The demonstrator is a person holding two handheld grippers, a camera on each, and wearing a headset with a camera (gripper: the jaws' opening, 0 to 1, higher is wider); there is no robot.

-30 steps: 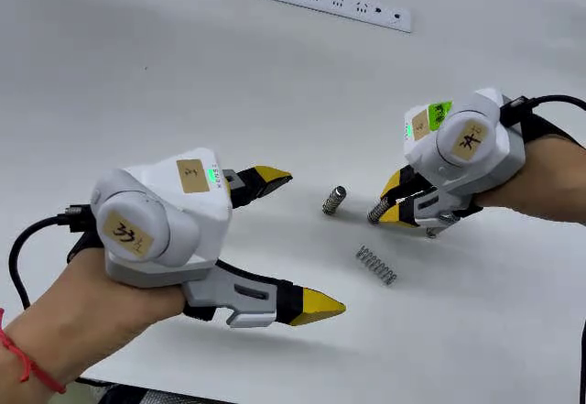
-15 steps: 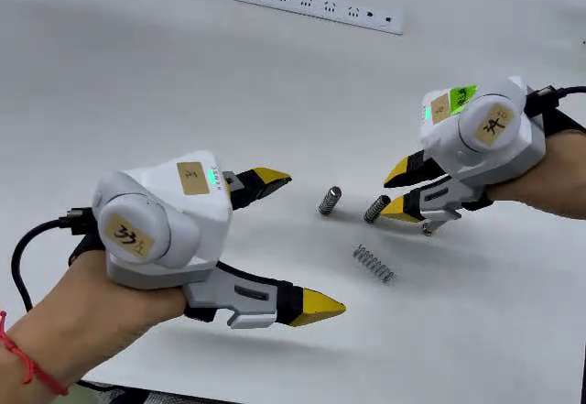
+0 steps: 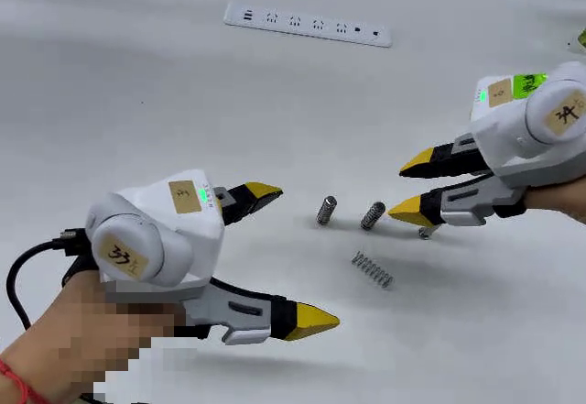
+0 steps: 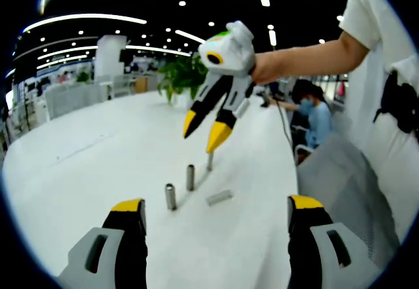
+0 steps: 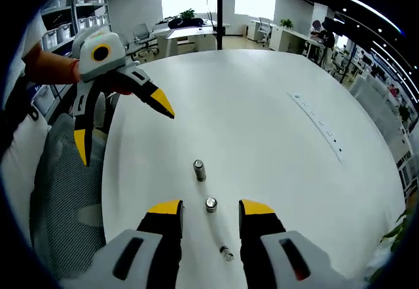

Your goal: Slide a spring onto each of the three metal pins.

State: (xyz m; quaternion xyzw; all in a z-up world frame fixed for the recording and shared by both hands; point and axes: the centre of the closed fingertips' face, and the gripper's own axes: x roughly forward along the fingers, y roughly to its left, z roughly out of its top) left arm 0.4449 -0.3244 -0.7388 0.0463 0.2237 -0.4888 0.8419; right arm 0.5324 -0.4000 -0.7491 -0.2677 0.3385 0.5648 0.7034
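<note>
My left claw (image 3: 305, 253) has its yellow-tipped jaws wide apart with nothing between them. My right claw (image 3: 401, 190) is likewise parted and empty, its tips held just above the work. The bench (image 3: 137, 102) is smooth, matt white. Ahead of the left claw's tips stands the first pin (image 3: 326, 210), a short upright metal cylinder sleeved in a ribbed coil, with a shiny cap on top and its axis vertical. The second pin (image 3: 373, 214), also coil-sleeved and darker, stands upright just before the right claw's tips. The third pin (image 3: 427, 233), bare and smooth, sits beneath the right claw's lower jaw. The loose spring (image 3: 372, 269), a fine open wire coil, lies flat between the two claws, its long axis aslant to the pin row.
</note>
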